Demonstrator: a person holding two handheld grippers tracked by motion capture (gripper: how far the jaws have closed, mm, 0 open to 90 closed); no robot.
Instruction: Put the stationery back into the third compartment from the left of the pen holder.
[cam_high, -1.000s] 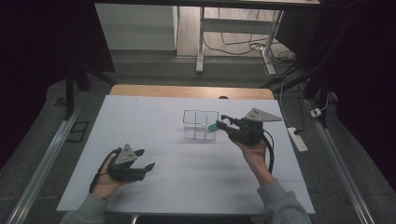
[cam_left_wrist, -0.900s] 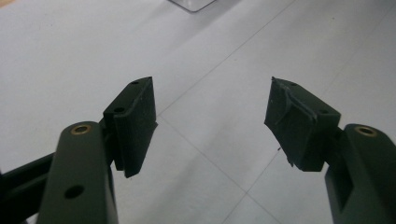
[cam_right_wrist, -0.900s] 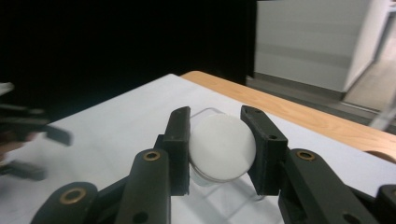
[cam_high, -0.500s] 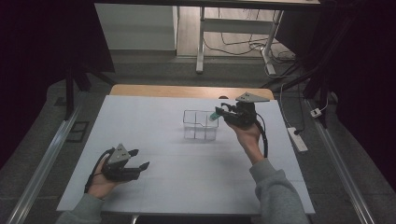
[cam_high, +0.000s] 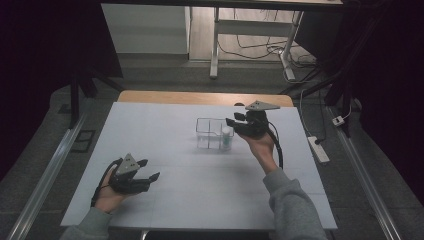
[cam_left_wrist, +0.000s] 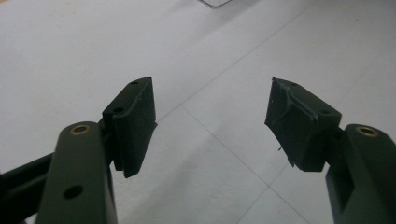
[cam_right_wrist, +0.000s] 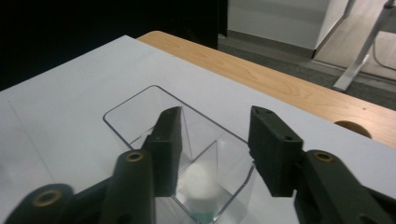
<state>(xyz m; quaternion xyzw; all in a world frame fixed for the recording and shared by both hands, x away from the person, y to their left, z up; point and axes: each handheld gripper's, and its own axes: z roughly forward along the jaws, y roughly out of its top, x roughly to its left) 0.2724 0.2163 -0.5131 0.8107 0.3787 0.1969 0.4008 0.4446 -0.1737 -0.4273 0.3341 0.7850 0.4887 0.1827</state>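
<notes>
bottle: small white bottle with a teal base, standing upright in the near-right compartment of the clear box. From the right gripper view its white rounded top sits low between the jaws, teal visible at the bottom through the wall.
clear box: transparent divided organizer, centre-right on the table, slightly toward the far side. Thin clear partitions split it into compartments; other compartments look bare.
right gripper: right gripper just right of the box, held above its right end, pointing left. Jaws spread partway, nothing between them; bottle is below, not touched. Right hand holds it from underneath, grey sleeve runs to the near edge. Grey three-cornered plate on top, black cable trails down the forearm.
left gripper: left gripper near-left on the table, well apart from the box, pointing right. Jaws wide apart and bare; its own view has plain table surface between the pads. Left hand wraps the body.
table: white top with faint seam lines, wood strip along the far edge.
surroundings: dark floor, white desk legs and cables at the far side, power strip on the floor to the right.
</notes>
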